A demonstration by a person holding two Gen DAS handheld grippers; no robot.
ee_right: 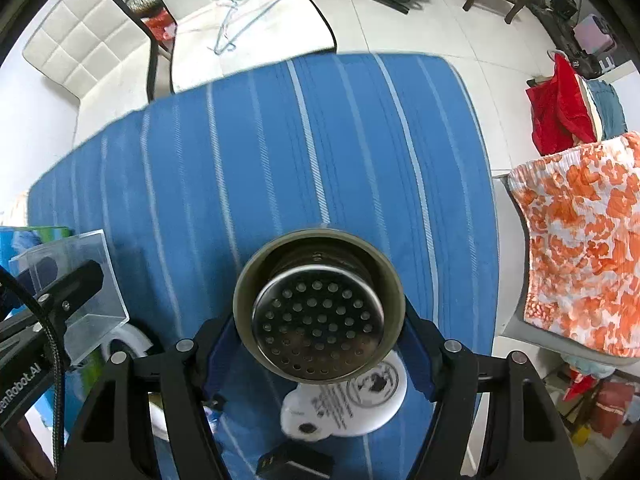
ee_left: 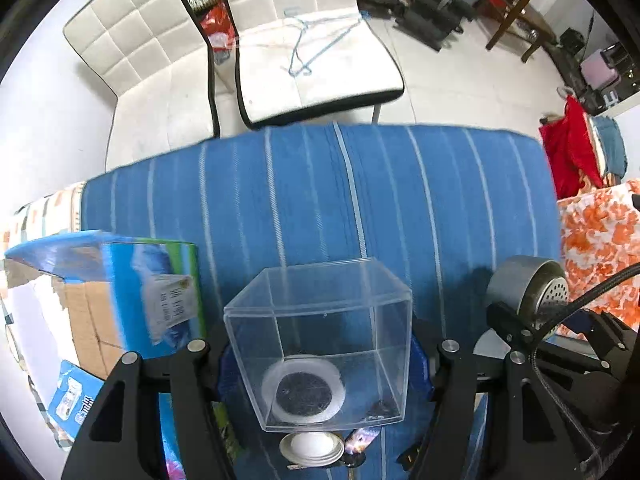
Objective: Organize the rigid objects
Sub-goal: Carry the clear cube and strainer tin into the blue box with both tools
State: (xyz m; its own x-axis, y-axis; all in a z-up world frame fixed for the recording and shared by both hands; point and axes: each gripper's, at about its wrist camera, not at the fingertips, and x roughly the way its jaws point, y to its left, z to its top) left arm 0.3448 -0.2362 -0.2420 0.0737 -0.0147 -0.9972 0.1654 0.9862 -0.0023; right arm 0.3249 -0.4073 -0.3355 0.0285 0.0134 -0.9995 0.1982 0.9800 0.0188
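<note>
Blue cloth with pale stripes [ee_left: 400, 208] covers the tabletop, and two white padded chairs [ee_left: 320, 68] stand on the tiled floor beyond it, one with a thin blue wire hanger [ee_left: 316, 40] on its seat.

Seen from the left wrist, the left tool [ee_left: 324, 364] points down and pinches a clear plastic box [ee_left: 320, 344] between its two black fingers. The box is open and empty (the white ring with a dark centre showing through its floor appears to lie on the cloth below). A small white round dish [ee_left: 312, 446] sits just under the box's near edge. To the left stands a cardboard carton with blue printed sides [ee_left: 120, 300].

Seen from the right wrist, the right tool [ee_right: 320, 348] pinches a grey metal cup [ee_right: 320, 312] whose inside holds a round plate pierced with many small holes. Beneath it, a white round printed card [ee_right: 360, 400] and a small black block [ee_right: 292, 464] lie on the cloth.
</note>
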